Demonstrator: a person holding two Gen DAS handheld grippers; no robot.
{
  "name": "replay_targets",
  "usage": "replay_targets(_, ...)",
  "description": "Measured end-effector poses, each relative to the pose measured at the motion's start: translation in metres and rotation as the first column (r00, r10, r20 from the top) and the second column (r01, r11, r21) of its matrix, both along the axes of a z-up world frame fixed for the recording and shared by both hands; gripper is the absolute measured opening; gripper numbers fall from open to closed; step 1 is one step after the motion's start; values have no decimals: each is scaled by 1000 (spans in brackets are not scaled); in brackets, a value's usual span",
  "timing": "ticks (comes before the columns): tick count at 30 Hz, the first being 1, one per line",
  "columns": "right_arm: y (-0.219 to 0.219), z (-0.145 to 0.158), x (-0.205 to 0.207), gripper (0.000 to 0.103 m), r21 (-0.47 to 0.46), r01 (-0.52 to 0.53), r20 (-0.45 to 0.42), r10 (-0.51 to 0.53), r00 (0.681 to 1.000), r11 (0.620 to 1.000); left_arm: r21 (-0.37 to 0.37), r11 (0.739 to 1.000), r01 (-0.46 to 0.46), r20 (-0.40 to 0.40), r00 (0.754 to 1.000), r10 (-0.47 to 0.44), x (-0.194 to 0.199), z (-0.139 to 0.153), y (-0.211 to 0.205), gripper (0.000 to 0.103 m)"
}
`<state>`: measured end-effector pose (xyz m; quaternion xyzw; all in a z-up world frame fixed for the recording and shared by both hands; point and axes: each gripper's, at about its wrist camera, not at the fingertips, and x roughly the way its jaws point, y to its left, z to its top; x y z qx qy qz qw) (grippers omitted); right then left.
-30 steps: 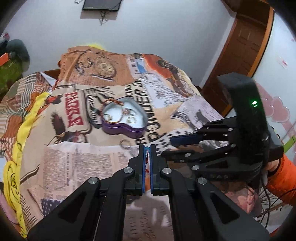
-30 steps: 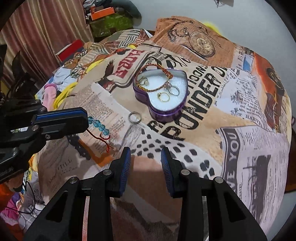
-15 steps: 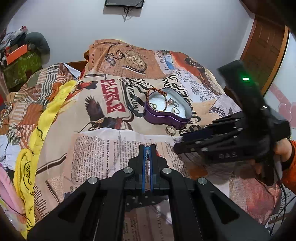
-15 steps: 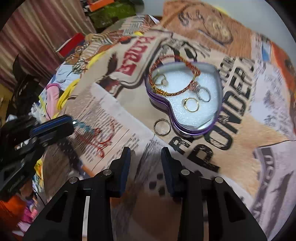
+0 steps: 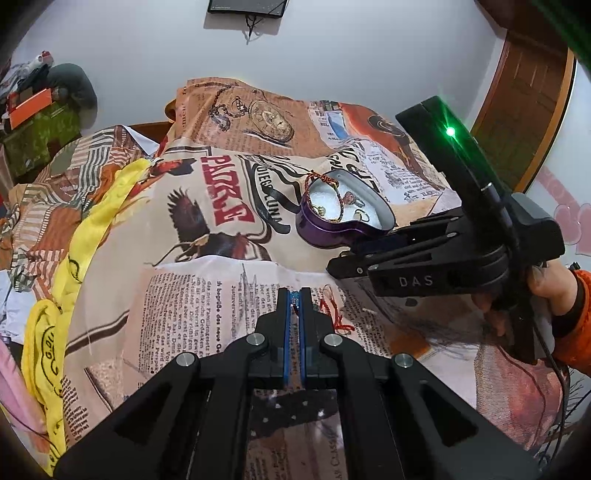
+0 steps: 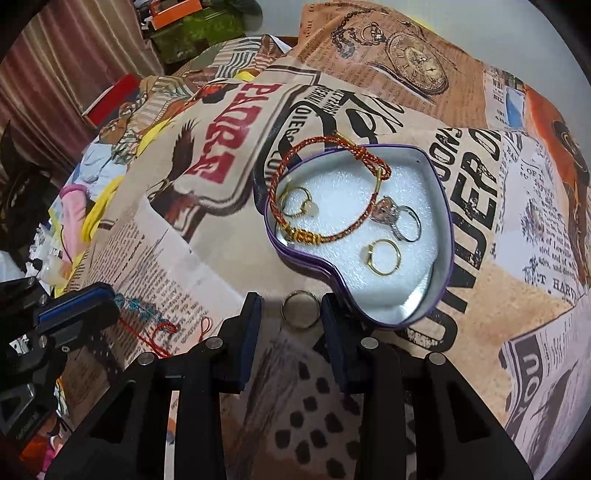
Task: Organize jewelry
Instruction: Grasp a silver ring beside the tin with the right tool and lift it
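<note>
A purple heart-shaped tin [image 6: 441,236] [image 5: 325,230] sits on the printed bedspread. It holds a red-gold cord bracelet [image 6: 325,195], two gold rings [image 6: 384,256] and a silver ring [image 6: 404,223]. A loose silver ring [image 6: 300,308] lies on the cloth just before the tin, between the fingers of my open right gripper [image 6: 291,314]. My left gripper [image 5: 294,297] is shut on a blue-beaded bracelet with red cord [image 6: 147,317] [image 5: 334,314], whose cord trails on the cloth. The right gripper [image 5: 343,264] also shows in the left wrist view.
The printed bedspread [image 5: 221,221] covers the bed. A yellow cloth [image 5: 74,258] lies along its left side. Clutter and a green box [image 6: 199,29] stand beyond the bed. A wooden door [image 5: 524,110] is at the right.
My right gripper moved forward and down until the loose silver ring sits between its fingers. My left gripper stayed shut on the beaded bracelet and drew back a little from the tin.
</note>
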<state>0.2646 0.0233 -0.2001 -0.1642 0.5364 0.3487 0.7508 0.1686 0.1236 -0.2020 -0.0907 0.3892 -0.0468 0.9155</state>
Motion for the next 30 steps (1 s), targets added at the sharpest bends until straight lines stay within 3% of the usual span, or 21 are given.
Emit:
replay_targets(4, -1, 0, -1, 20, 8, -6, -3, 6, 1000, 1000, 3, 1000, -2, 0, 1000, 2, 1, 0, 2, 2)
replay_targets(12, -15, 17, -7, 20, 69, -2, 11, 1, 1000, 998, 10, 1000, 5, 31, 1000, -5, 7, 17, -1, 2)
replay_targets(18, -35, 46, -8, 20, 117, 14, 86, -25, 996, 993, 37, 999, 23, 90, 996, -26, 22, 43, -11, 2)
replay_targets(23, -50, 63, 0, 20, 165, 47, 123, -68, 990, 985, 42, 998, 44, 132, 990, -49, 42, 66, -22, 2)
replay_targets(30, -61, 70, 16, 20, 185, 72, 160, -102, 982, 980, 39, 998, 48, 131, 990, -53, 79, 72, -31, 2)
